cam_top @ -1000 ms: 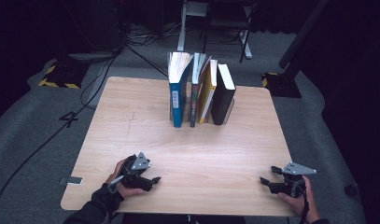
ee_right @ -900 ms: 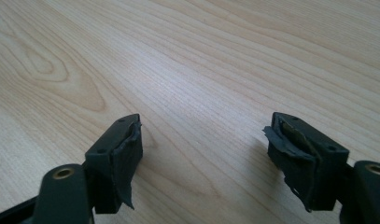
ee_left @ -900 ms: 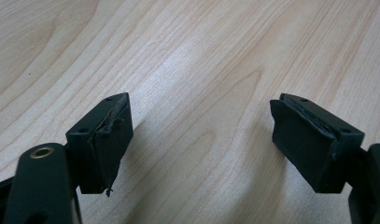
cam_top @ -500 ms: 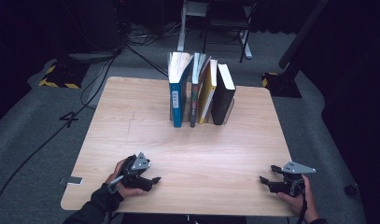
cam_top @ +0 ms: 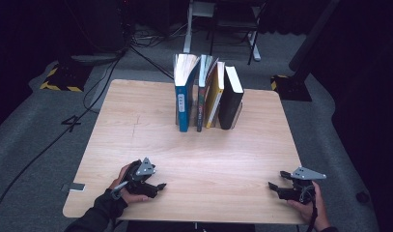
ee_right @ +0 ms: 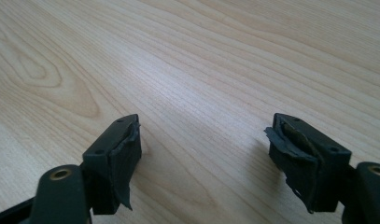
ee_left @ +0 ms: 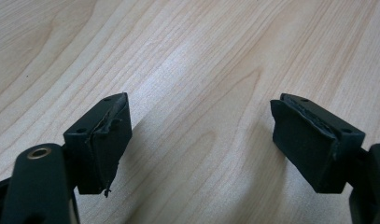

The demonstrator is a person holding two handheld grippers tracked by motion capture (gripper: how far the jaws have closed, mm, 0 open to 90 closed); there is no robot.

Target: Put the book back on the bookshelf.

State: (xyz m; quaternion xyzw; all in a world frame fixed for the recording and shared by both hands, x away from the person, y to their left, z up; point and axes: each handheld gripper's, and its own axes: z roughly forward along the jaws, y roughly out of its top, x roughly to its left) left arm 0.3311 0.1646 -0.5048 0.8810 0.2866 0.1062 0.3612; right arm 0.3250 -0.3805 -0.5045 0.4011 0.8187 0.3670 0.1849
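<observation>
Several books stand upright in a row at the far middle of the wooden table [cam_top: 136, 125]: a blue book [cam_top: 183, 92], a dark thin book [cam_top: 202, 92], a yellow book [cam_top: 214, 94] and a black book [cam_top: 231, 96]. My left gripper [cam_top: 158, 186] rests near the table's front left, held in a hand, pointing right. Its jaws stand wide apart over bare wood, as the left gripper [ee_left: 201, 144] view shows. My right gripper [cam_top: 273, 186] rests at the front right, pointing left. In its own view the right gripper [ee_right: 204, 158] is open with nothing between the pads.
Grey carpet surrounds the table, with cables [cam_top: 136, 46] and a stand base [cam_top: 63, 77] at the back left. A metal frame [cam_top: 223, 24] stands behind the books. A small grey tag [cam_top: 74, 187] hangs off the table's front left corner.
</observation>
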